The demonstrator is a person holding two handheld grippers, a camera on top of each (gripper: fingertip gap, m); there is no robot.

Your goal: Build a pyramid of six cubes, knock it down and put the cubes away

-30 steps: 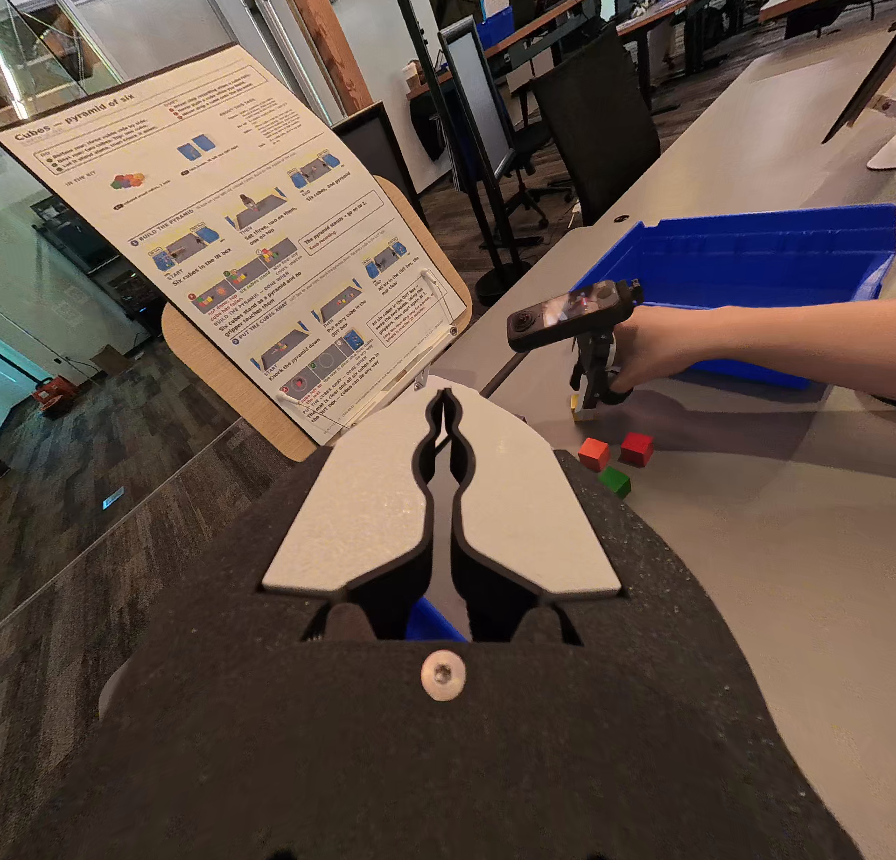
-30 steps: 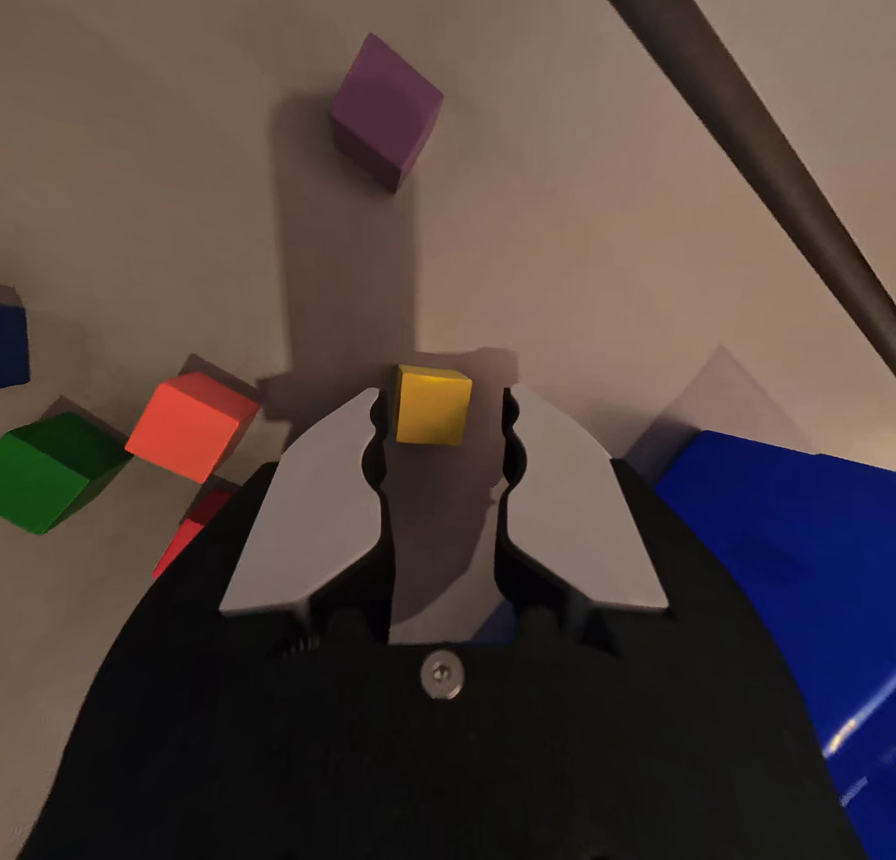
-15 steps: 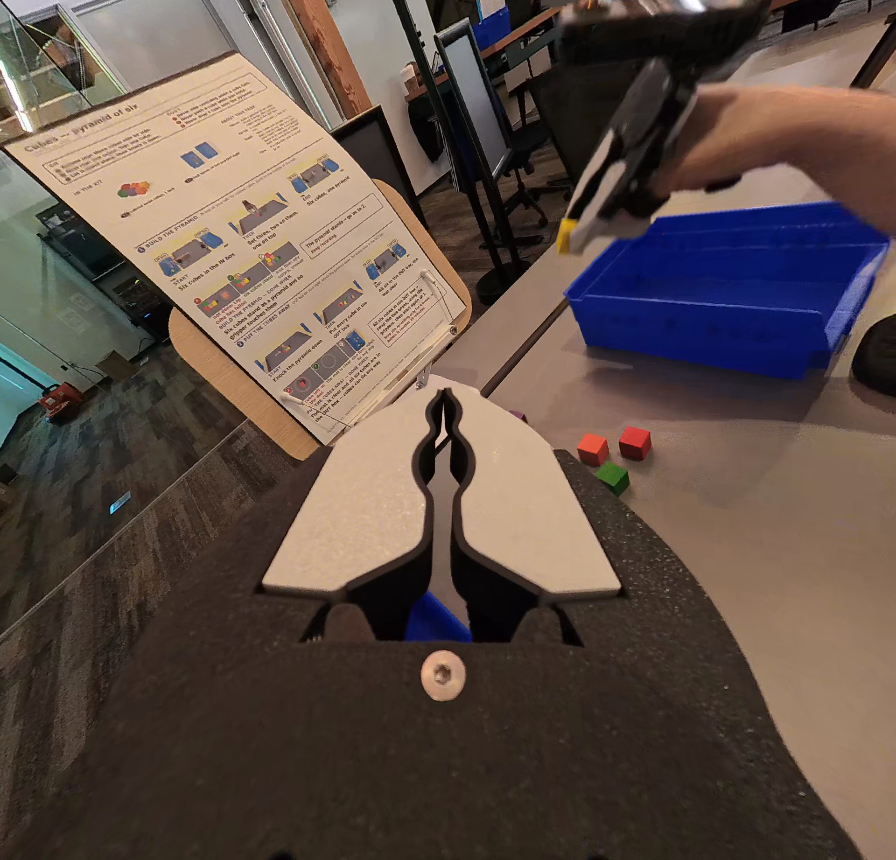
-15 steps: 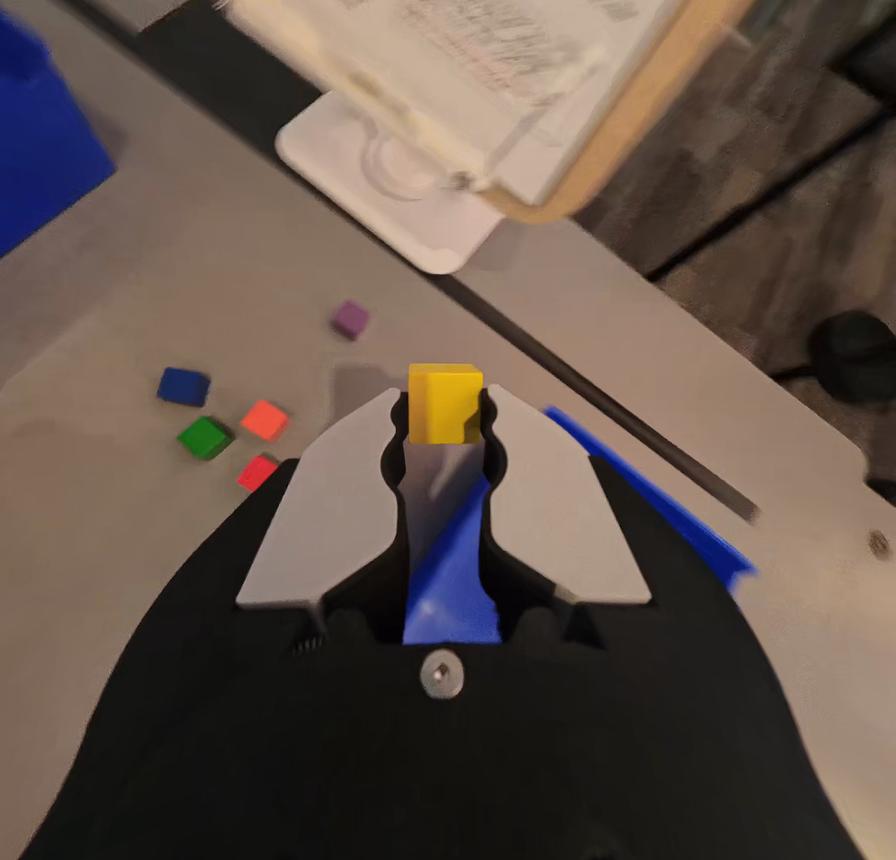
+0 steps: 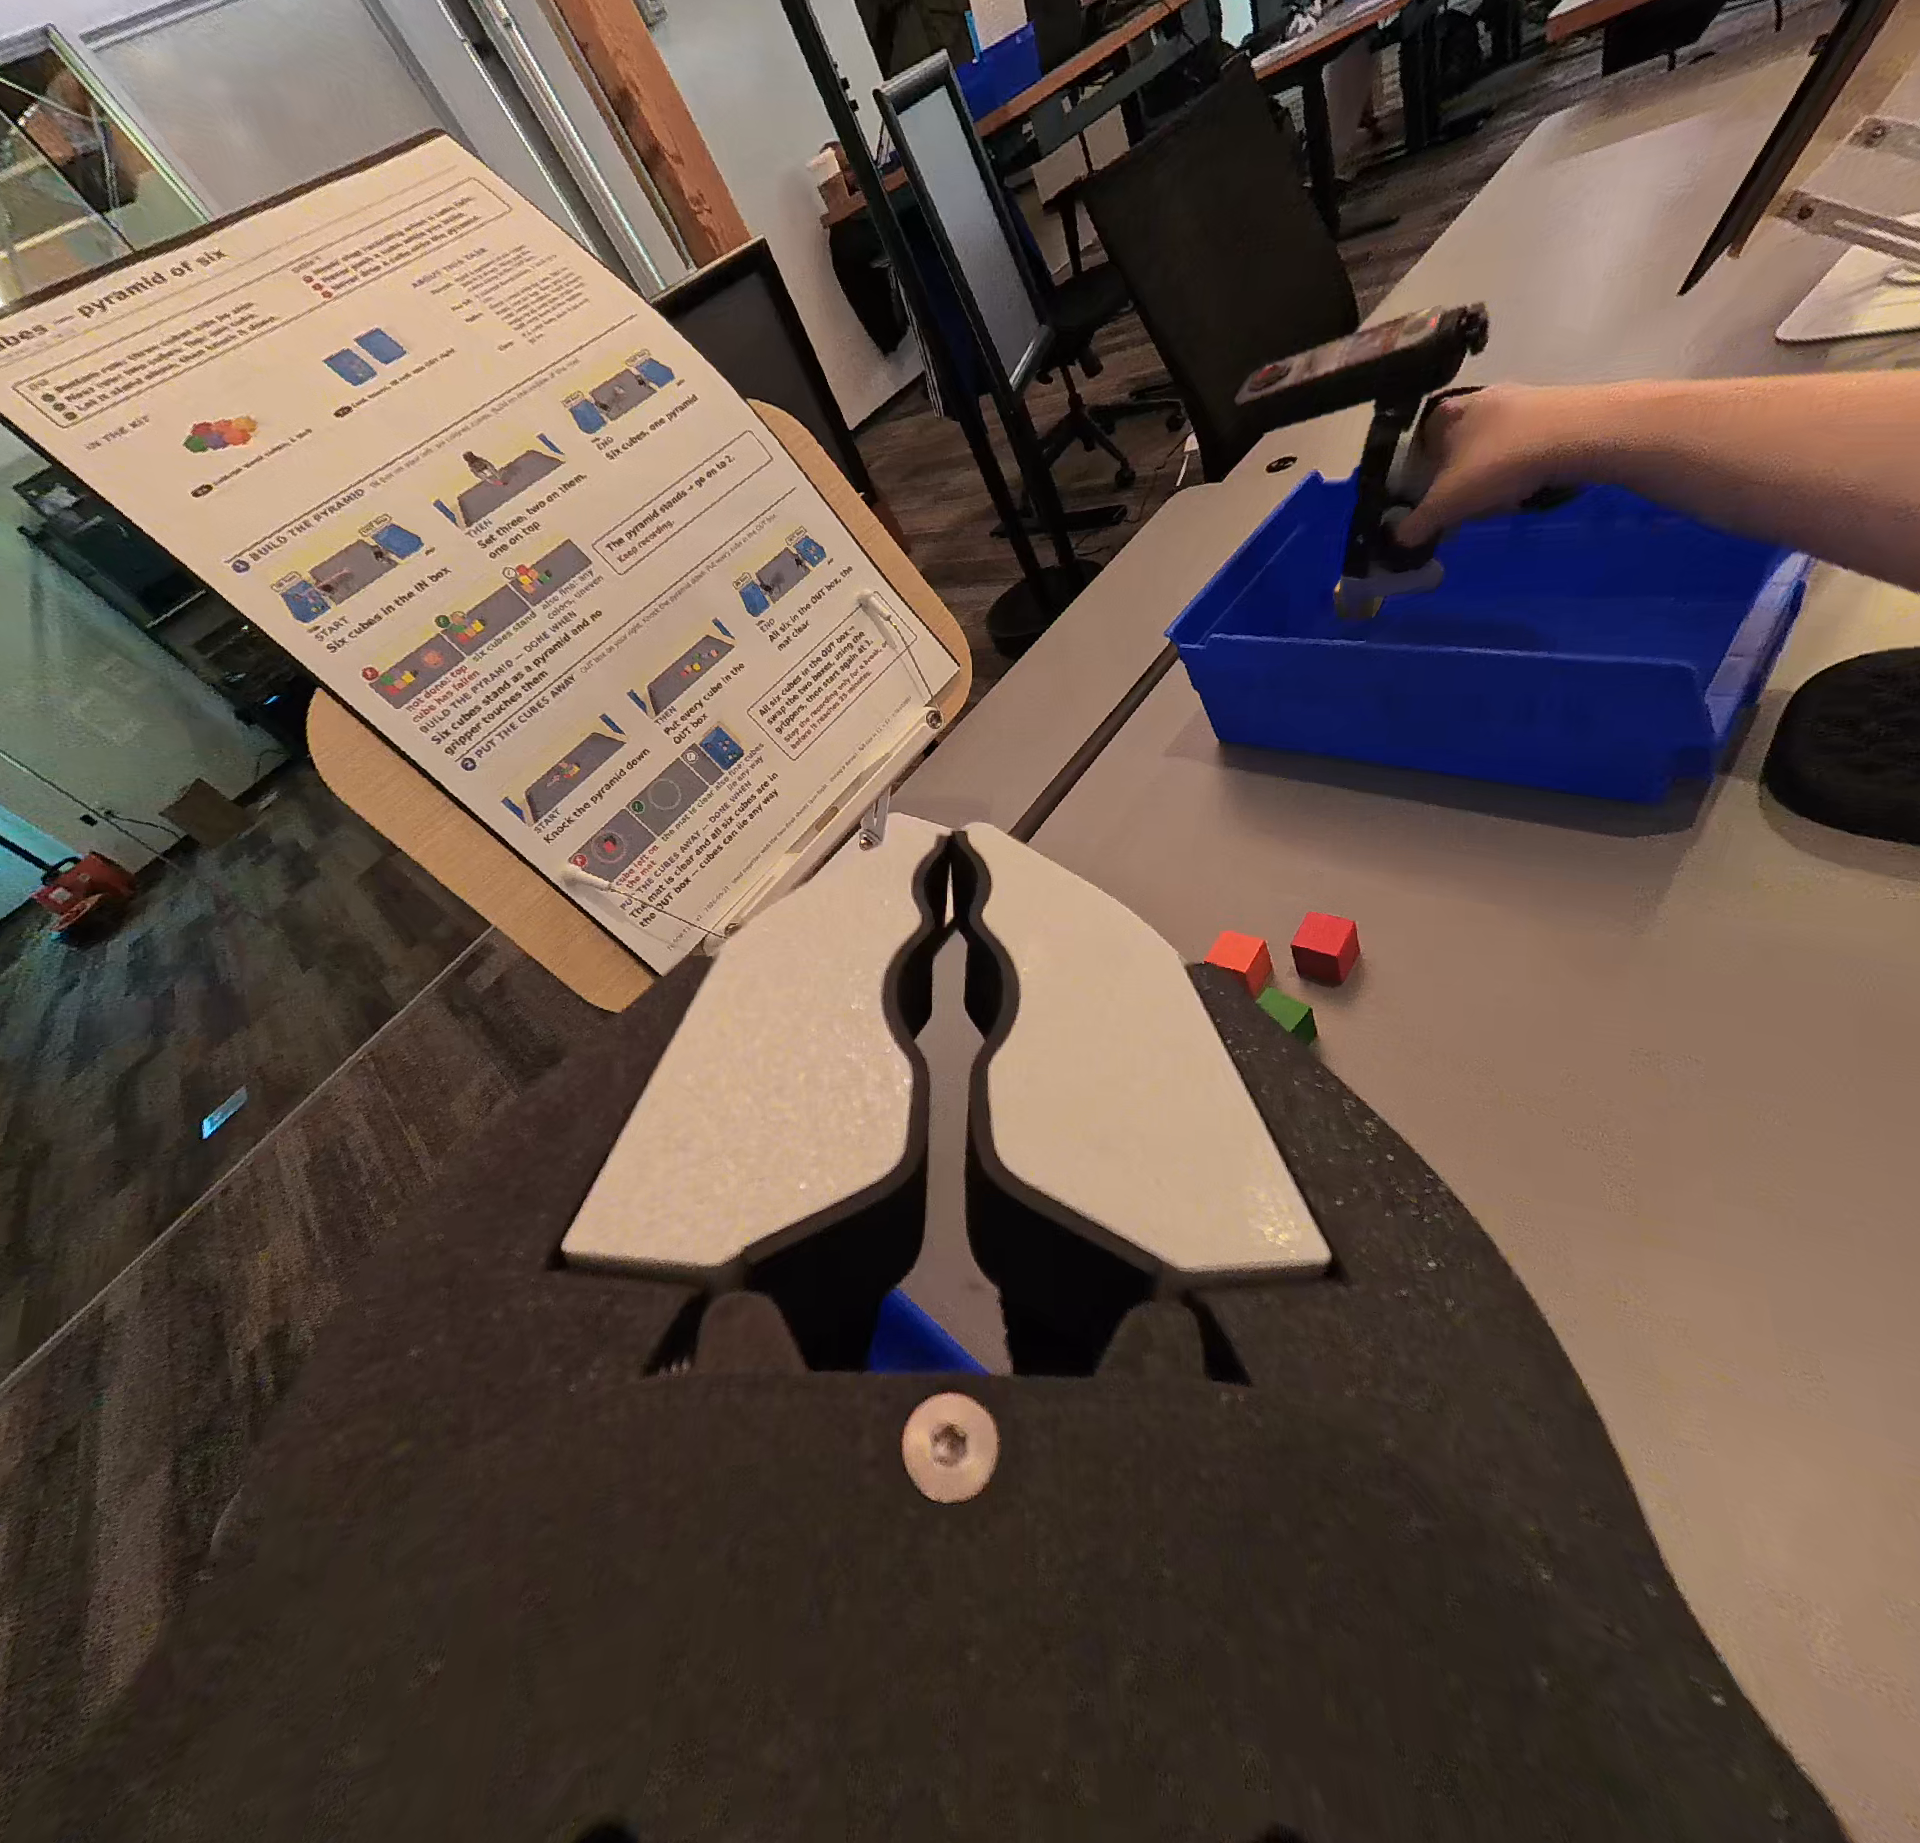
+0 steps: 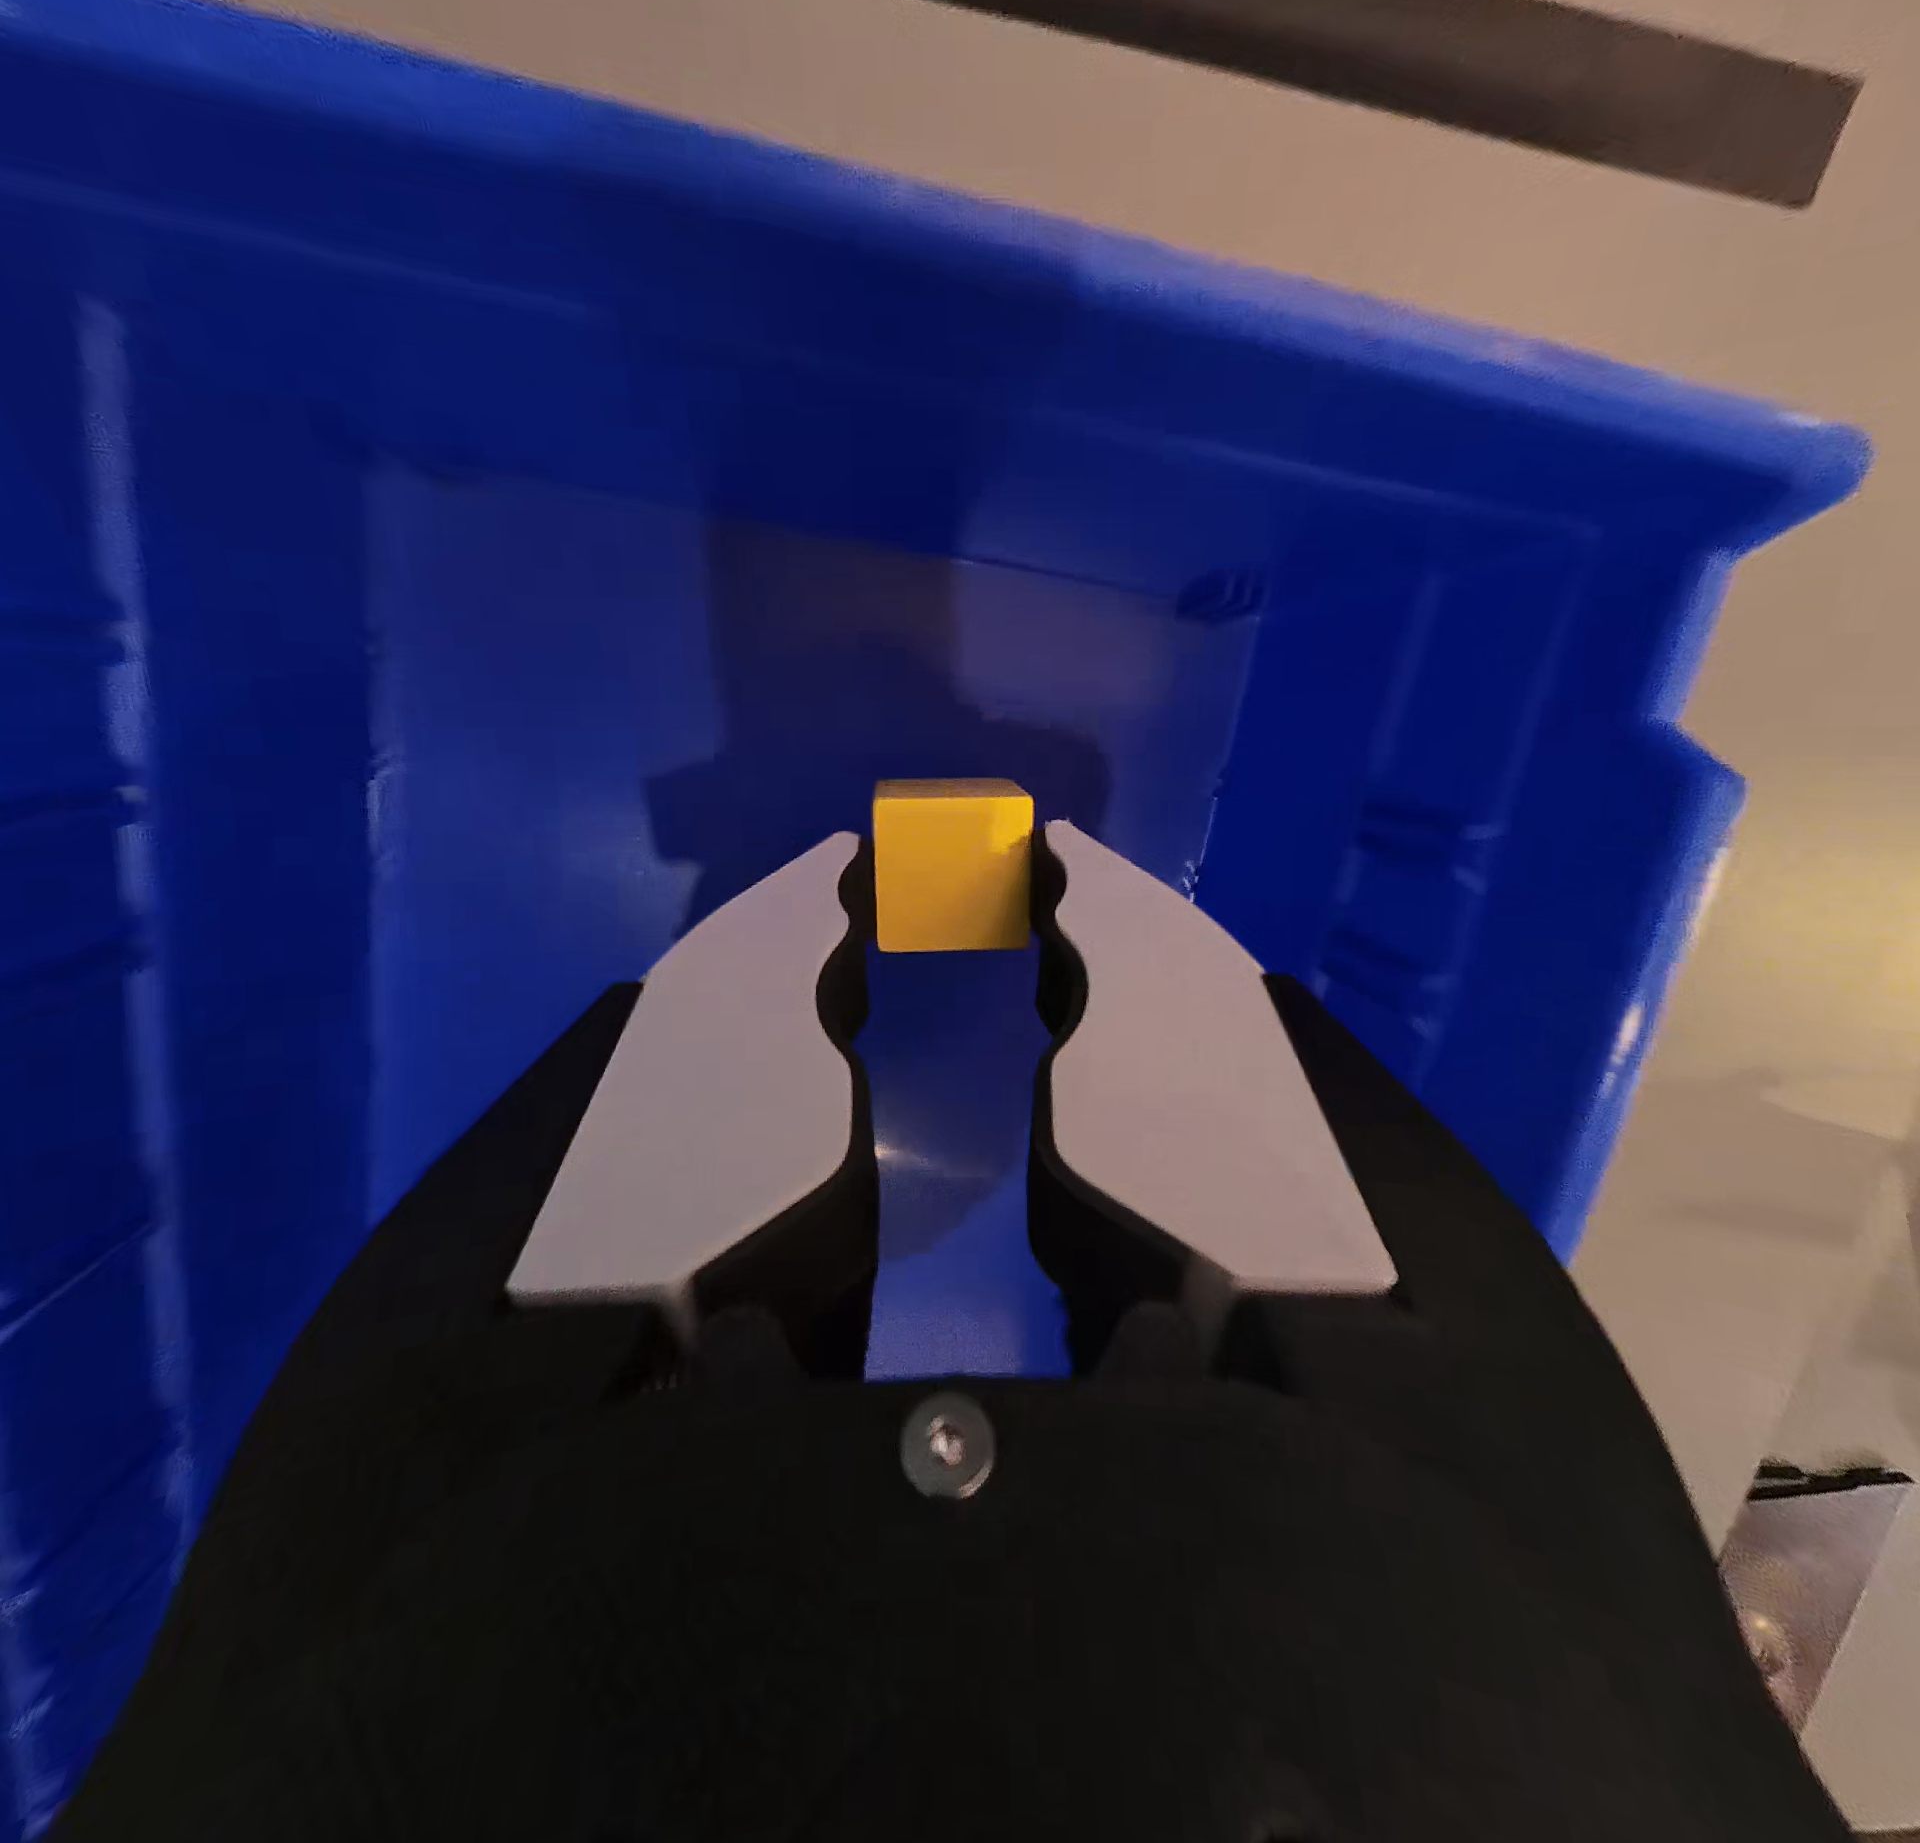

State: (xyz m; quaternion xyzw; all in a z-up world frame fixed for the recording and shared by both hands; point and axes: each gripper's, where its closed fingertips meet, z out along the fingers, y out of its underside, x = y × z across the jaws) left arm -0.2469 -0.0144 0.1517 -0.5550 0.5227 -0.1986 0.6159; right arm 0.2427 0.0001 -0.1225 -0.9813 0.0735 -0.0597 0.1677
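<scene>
My right gripper (image 6: pixel 953 843) is shut on a yellow cube (image 6: pixel 953 866) and holds it inside the blue bin (image 6: pixel 520 359), just above its floor. In the left wrist view the right gripper (image 5: pixel 1361 593) reaches down into the blue bin (image 5: pixel 1455 723) at the far right. My left gripper (image 5: pixel 954 848) is shut and empty, held above the table's near edge. An orange cube (image 5: pixel 1238 957), a red cube (image 5: pixel 1326 945) and a green cube (image 5: pixel 1286 1014) lie on the grey table beyond its right finger.
A tilted instruction board (image 5: pixel 436 536) on a stand rises at the table's left edge. A dark round pad (image 5: pixel 1849 744) lies right of the bin. A black seam (image 5: pixel 1101 744) runs across the table. Office chairs and desks stand behind. There is about 55 cm between the tips of the two grippers.
My right gripper closed on the yellow cube, lifted it from the table, carried it over and lowered it into the blue bin. My left gripper has stayed put.
</scene>
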